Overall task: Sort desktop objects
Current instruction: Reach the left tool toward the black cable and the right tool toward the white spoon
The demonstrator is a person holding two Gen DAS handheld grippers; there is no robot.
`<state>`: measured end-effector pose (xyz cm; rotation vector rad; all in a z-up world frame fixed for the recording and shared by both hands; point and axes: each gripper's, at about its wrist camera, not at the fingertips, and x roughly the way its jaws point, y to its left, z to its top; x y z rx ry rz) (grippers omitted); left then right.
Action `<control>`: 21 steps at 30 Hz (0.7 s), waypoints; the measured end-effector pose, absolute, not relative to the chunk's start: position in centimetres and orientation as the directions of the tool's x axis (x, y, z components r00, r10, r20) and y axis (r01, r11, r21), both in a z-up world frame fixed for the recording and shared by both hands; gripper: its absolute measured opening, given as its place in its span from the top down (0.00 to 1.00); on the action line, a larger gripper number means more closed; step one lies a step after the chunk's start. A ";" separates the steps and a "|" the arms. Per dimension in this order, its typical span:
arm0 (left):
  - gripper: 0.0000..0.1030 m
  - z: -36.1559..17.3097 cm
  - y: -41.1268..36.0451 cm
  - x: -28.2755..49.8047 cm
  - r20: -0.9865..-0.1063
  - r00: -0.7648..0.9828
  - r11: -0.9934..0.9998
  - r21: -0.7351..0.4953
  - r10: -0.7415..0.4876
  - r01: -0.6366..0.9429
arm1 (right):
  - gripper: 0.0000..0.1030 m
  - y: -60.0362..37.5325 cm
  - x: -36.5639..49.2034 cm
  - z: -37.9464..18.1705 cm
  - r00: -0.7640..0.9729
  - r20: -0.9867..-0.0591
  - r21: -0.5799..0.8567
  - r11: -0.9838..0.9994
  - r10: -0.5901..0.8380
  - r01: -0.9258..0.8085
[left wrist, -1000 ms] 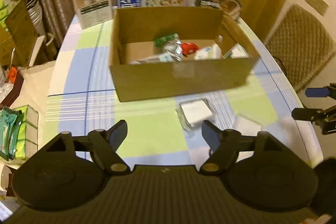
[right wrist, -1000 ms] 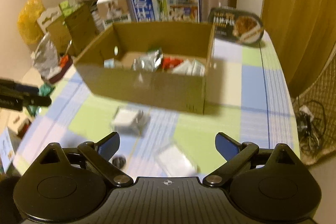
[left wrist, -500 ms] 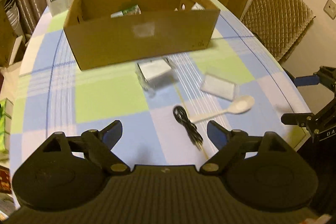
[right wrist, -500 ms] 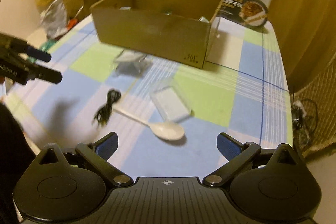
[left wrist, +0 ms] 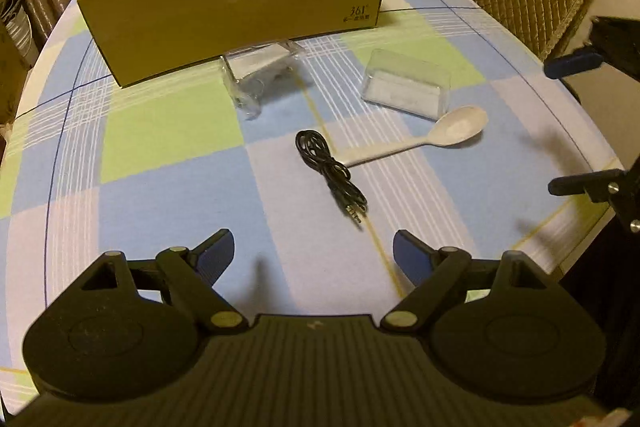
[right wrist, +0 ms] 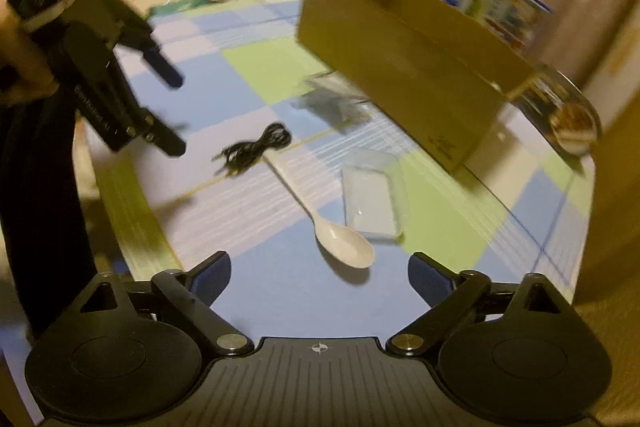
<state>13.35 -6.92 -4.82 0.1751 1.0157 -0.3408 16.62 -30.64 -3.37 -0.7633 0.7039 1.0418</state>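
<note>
The left gripper point(left wrist: 313, 253) hung above the checked blue, green and white tablecloth point(left wrist: 168, 187) with its blue-padded fingers point(left wrist: 214, 253) spread wide and nothing between them. Just ahead of it, slightly to the right, lay a coiled black audio cable point(left wrist: 330, 171) with its plug end nearest the gripper. The handle of a cream plastic spoon point(left wrist: 424, 137) touched the cable — its bowl pointed off to the right. Beyond the bowl sat a clear rectangular plastic lid point(left wrist: 404, 83), and to the left of that a second clear plastic case point(left wrist: 260, 71), lying close against the long brown cardboard box point(left wrist: 236, 7) that stood farthest ahead.

The right gripper point(right wrist: 320, 273) was likewise spread apart and empty, low over a blue square of the cloth. The spoon's bowl lay just in front of it, between the two fingers, with the clear lid beside the bowl on the right and the cable farther off to the left. The cardboard box stood ahead to the right — blurred in this view.
</note>
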 end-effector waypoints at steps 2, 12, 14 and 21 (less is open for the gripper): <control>0.21 -5.3 -7.4 13.4 -0.855 0.478 0.934 -0.021 -0.202 0.357 | 0.16 -30.5 17.2 -4.2 0.325 -0.822 -0.228 0.252 0.468 -0.940; 0.42 -6.9 -8.8 15.5 -0.862 0.466 0.930 -0.019 -0.201 0.366 | 0.30 -30.1 20.5 -6.5 0.282 -0.871 -0.273 0.082 0.402 -0.959; 0.42 -7.2 -9.0 16.1 -0.865 0.457 0.928 -0.026 -0.207 0.371 | 0.32 -29.8 20.9 -6.9 0.269 -0.880 -0.273 0.047 0.391 -0.961; 0.53 -8.2 -9.7 18.1 -0.884 0.423 0.902 0.002 -0.201 0.432 | 0.33 -28.2 21.9 -7.7 0.228 -0.892 -0.253 -0.014 0.391 -0.967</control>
